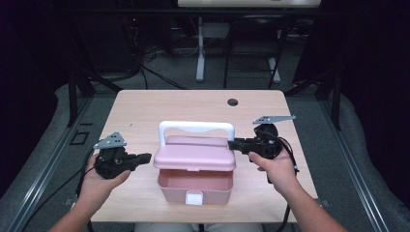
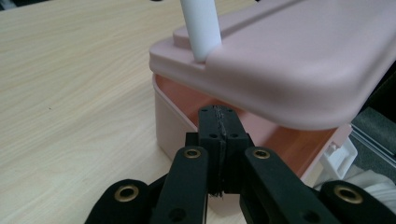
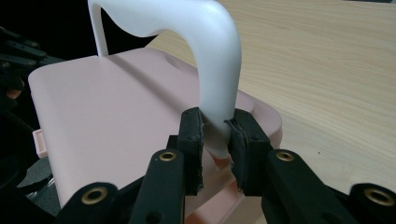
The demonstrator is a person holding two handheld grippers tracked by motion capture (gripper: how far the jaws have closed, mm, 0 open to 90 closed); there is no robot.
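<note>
Your counter (image 1: 145, 111) carries a pink box (image 1: 195, 187) near its front edge, midway between your hands. Its lid (image 1: 195, 155) is tilted up at the front, so the inside shows beneath it. A white handle (image 1: 196, 127) stands upright along the lid's back edge. Your right claw (image 3: 216, 140) is clamped on the handle's post where it meets the lid. Your left claw (image 2: 220, 140) is pressed fully together with nothing between its pads, sitting just beside the box's left end, below the raised lid.
</note>
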